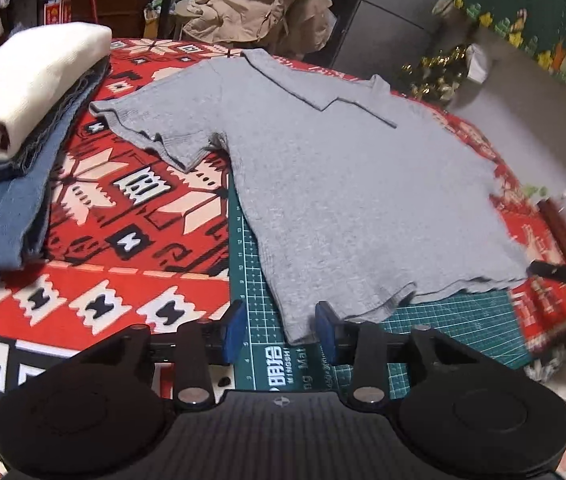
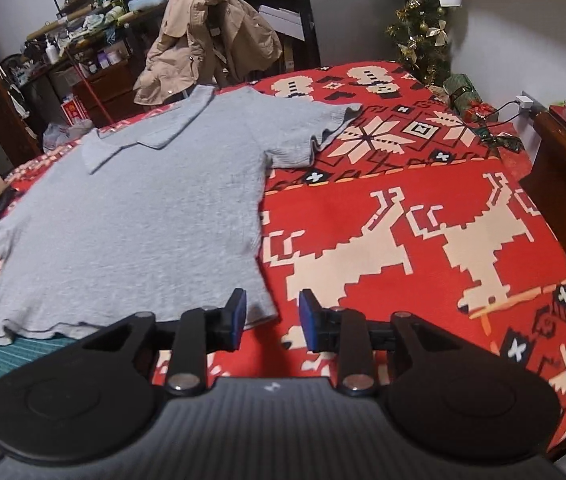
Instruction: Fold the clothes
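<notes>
Grey polo shirt [image 1: 347, 184] flat on blanket [image 1: 123, 216], collar end pointing away.

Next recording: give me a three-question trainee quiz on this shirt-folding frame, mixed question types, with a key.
1. True or false: the grey shirt lies spread flat with both sleeves out.
2. Multiple choice: the stack of folded clothes is topped by A) a cream piece, B) a red piece, C) a green piece.
3. Fill in: the shirt's bottom hem lies over a green ____.

Key
1. True: neither the left tool nor the right tool grips it; both stand open at the hem corners.
2. A.
3. Cutting mat.
</notes>
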The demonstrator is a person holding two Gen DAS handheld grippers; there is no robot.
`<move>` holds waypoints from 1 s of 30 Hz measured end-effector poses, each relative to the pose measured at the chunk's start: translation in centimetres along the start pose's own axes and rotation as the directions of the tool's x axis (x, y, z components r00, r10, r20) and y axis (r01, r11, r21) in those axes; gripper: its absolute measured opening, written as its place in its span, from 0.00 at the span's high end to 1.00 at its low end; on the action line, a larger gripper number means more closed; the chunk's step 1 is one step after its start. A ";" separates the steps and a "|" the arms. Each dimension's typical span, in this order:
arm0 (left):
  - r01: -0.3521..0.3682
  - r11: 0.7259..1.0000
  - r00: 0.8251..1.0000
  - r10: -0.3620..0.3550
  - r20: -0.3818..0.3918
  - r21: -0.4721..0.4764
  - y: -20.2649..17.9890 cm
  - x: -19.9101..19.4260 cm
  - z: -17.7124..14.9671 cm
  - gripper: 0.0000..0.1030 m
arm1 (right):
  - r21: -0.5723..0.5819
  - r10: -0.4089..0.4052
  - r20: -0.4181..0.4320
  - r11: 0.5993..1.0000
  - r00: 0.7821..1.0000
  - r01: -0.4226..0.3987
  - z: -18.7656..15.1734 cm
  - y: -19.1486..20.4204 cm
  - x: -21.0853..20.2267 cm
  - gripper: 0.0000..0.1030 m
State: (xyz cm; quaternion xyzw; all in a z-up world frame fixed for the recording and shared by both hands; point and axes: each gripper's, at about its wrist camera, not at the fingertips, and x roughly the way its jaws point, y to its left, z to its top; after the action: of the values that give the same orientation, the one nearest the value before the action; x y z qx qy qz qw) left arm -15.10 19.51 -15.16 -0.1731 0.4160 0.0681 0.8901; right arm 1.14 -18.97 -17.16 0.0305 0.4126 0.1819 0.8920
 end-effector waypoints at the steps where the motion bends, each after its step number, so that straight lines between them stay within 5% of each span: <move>1: 0.005 1.000 1.000 -0.005 -0.003 0.004 -0.1 0.1 0.0 0.70 | -0.004 0.000 -0.003 1.000 1.000 0.000 0.0 0.0 0.3 0.69; 3: 0.001 1.000 1.000 -0.001 -0.005 0.020 -0.4 0.3 -0.1 0.77 | -0.012 0.002 -0.010 1.000 1.000 -0.002 0.0 0.3 0.9 0.70; 4: -0.007 0.999 1.000 0.007 -0.005 0.033 -0.6 0.3 -0.1 0.91 | -0.019 0.000 -0.011 1.000 1.000 0.000 -0.1 0.4 1.1 0.72; 5: -0.017 0.999 1.000 0.018 -0.006 0.052 -0.8 0.4 -0.2 0.97 | -0.029 -0.001 -0.008 1.000 1.000 0.001 -0.1 0.6 1.2 0.88; 8: -0.043 0.996 0.999 0.042 0.012 0.074 -1.0 -0.1 -0.3 0.97 | -0.057 0.004 -0.005 0.998 1.000 -0.004 -0.1 1.2 1.1 0.96; 16: -0.044 0.999 0.999 0.044 0.012 -0.004 1.2 -1.3 -0.1 0.97 | -0.001 0.012 0.012 1.000 1.000 -0.012 -0.1 0.1 -0.3 0.96; 24: -0.051 0.999 0.999 0.051 -0.002 0.018 0.6 -0.4 -0.3 0.94 | 0.002 0.009 -0.014 1.000 1.000 -0.009 -0.7 -0.1 0.5 0.94; 30: -0.094 0.982 0.992 0.079 0.098 0.165 -0.9 -2.5 -1.1 0.79 | -0.020 0.004 0.025 1.000 1.000 -0.004 -0.7 -0.5 -1.0 0.87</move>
State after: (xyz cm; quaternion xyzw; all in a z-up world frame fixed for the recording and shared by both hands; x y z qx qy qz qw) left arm -17.30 18.32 -13.65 -0.0752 0.3866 0.0787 0.9158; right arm 0.22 -19.85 -16.99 0.0246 0.3994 0.1874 0.8971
